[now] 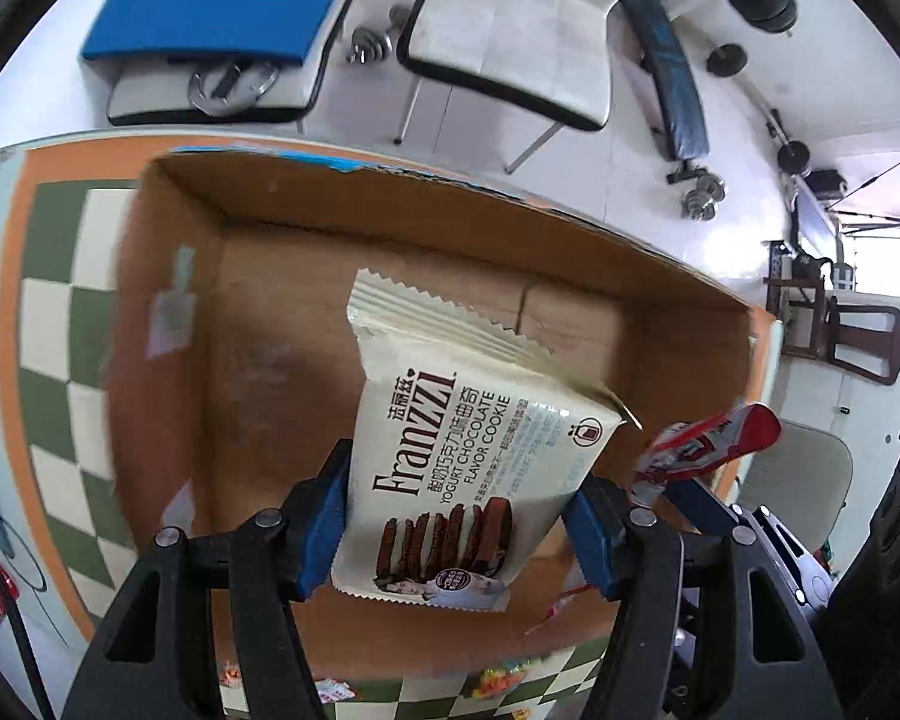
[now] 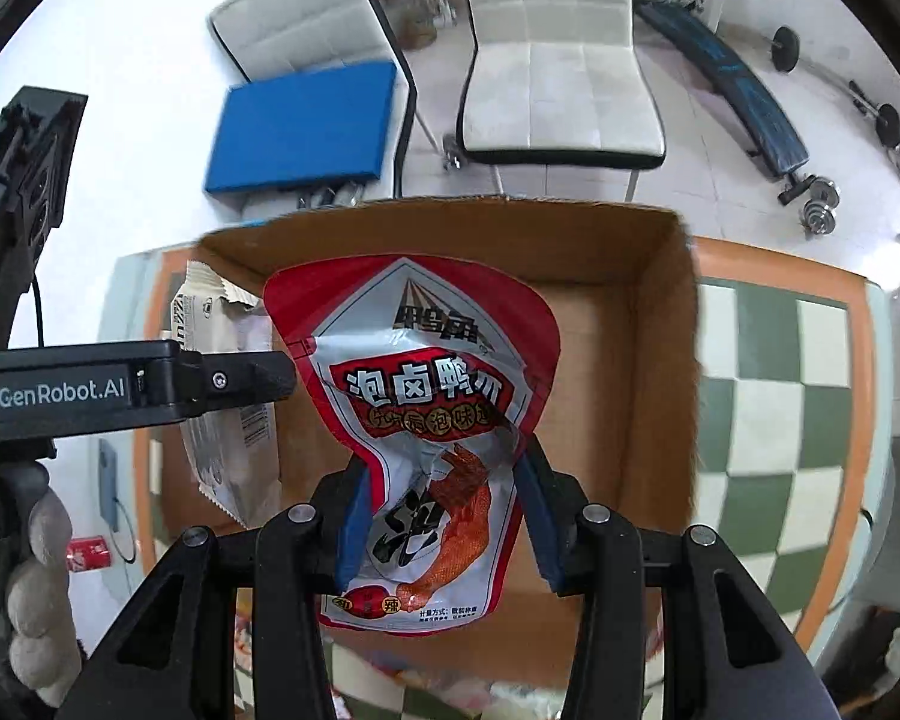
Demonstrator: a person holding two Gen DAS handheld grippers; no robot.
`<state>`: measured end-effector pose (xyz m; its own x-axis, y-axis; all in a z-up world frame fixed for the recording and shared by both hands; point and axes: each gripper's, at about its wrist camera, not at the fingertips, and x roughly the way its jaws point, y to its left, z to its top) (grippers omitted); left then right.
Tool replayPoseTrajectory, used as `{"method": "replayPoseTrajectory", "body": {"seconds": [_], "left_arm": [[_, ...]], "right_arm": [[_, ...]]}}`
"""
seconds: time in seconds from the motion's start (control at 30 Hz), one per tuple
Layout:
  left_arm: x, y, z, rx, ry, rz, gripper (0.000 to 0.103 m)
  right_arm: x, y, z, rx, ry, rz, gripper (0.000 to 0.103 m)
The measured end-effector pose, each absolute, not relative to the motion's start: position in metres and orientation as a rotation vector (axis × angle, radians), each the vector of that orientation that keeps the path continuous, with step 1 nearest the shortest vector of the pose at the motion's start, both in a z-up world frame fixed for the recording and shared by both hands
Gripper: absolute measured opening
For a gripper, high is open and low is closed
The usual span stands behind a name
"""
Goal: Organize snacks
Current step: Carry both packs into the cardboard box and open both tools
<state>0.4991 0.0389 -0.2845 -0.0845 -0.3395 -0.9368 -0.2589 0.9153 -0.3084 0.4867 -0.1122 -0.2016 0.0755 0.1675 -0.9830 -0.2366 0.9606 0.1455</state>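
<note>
My left gripper (image 1: 459, 525) is shut on a cream Franzzi cookie pack (image 1: 468, 450) and holds it above the open cardboard box (image 1: 390, 204). My right gripper (image 2: 444, 516) is shut on a red and silver duck-feet snack pouch (image 2: 426, 396), also above the same box (image 2: 660, 360). The pouch shows at the right in the left wrist view (image 1: 708, 438). The cookie pack shows at the left in the right wrist view (image 2: 228, 420), beside the left gripper's body. The box floor under both packs looks bare.
The box stands on a green-and-white checkered mat (image 2: 774, 372) with an orange border. More snack packs (image 1: 498, 678) lie near the front edge. A red can (image 2: 87, 552) lies at the left. Chairs (image 2: 558, 60) and a blue pad (image 2: 306, 126) stand beyond the table.
</note>
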Motion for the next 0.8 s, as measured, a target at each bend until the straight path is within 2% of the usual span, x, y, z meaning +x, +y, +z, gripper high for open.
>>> {"method": "replayPoseTrajectory", "body": {"seconds": [0.23, 0.33, 0.37, 0.4, 0.47, 0.8], "left_arm": [[0.511, 0.029, -0.317, -0.448, 1.74, -0.048, 0.063], [0.514, 0.027, -0.321, -0.436, 1.759, -0.043, 0.063], [0.514, 0.027, -0.32, -0.431, 1.765, -0.035, 0.065], [0.513, 0.027, -0.318, -0.438, 1.761, -0.043, 0.068], [0.517, 0.028, -0.313, -0.425, 1.752, -0.038, 0.087], [0.49, 0.026, -0.254, -0.351, 1.643, -0.061, 0.087]], "right_arm": [[0.517, -0.1, -0.268, -0.109, 1.562, 0.279, 0.048], [0.523, -0.099, -0.286, -0.104, 1.609, 0.261, 0.053], [0.525, -0.1, -0.29, -0.095, 1.627, 0.249, 0.057], [0.528, -0.101, -0.296, -0.091, 1.648, 0.235, 0.068], [0.529, -0.103, -0.298, -0.062, 1.667, 0.245, 0.084], [0.508, -0.099, -0.265, -0.116, 1.611, 0.246, 0.087]]}}
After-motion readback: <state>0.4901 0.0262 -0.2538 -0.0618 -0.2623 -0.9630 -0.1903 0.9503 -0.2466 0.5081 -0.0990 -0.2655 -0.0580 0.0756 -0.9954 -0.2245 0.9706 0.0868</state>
